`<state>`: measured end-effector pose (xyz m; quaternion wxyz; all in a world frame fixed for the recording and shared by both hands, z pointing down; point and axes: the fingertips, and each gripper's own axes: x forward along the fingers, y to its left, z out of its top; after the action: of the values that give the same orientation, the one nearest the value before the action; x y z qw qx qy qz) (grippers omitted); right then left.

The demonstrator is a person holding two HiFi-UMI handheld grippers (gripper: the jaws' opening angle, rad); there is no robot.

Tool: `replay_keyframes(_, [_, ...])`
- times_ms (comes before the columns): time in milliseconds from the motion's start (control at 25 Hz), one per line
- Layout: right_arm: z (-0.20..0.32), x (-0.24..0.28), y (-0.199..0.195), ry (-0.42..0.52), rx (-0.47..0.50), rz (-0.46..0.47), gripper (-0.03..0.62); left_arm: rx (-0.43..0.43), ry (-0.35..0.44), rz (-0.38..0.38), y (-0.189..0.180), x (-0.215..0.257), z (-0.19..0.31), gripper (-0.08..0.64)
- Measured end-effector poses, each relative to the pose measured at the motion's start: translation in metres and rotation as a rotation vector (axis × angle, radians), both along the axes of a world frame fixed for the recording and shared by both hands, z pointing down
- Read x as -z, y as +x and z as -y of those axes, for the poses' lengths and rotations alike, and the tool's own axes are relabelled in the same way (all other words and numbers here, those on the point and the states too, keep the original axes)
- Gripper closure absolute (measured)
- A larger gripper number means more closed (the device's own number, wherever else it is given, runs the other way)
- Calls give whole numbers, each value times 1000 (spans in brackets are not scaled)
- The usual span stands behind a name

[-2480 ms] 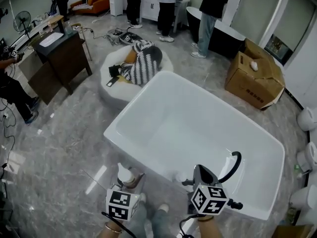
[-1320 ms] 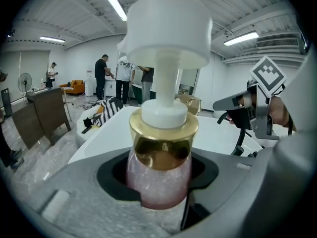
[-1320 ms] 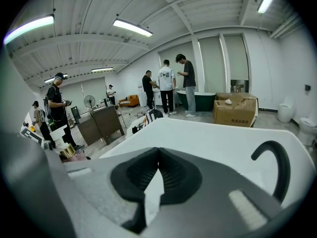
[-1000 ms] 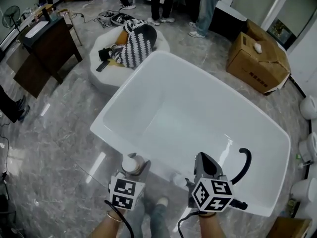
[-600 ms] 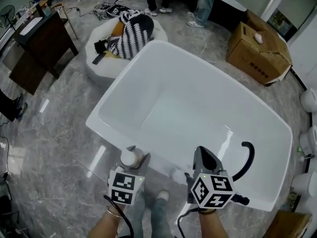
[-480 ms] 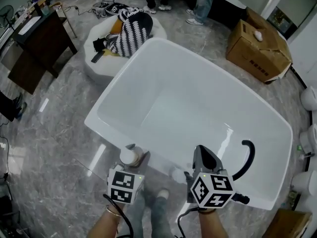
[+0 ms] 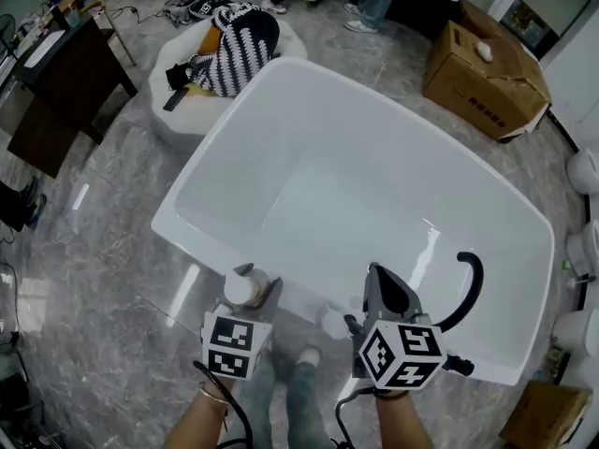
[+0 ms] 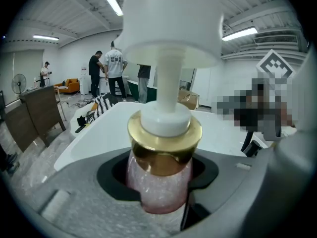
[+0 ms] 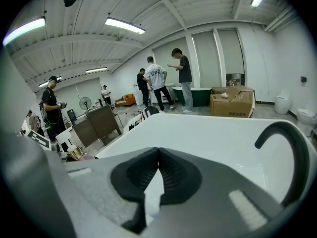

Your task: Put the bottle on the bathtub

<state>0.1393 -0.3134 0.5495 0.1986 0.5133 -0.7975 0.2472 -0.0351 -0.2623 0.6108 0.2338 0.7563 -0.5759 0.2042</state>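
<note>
Bottle (image 8: 161,182), pink glittery w/ gold collar & white pump, gripped in left hand-held gripper (image 7: 247,284) beside glossy white bathtub (image 7: 374,185) rim; right hand-held gripper (image 9: 157,151) closed, empty.

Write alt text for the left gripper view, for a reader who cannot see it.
The left gripper holds an upright pink, glittery pump bottle with a gold collar and a white pump head, which fills the centre of the picture. Beyond it lies a white bathtub, and farther back several people stand in a bright room.
</note>
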Motion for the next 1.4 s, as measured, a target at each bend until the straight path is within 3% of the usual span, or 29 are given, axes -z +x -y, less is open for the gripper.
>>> replay_keyframes(1400, [-8,-21,20,-33,-38,-9,590,-31,-29,20,21,-24,-5,339])
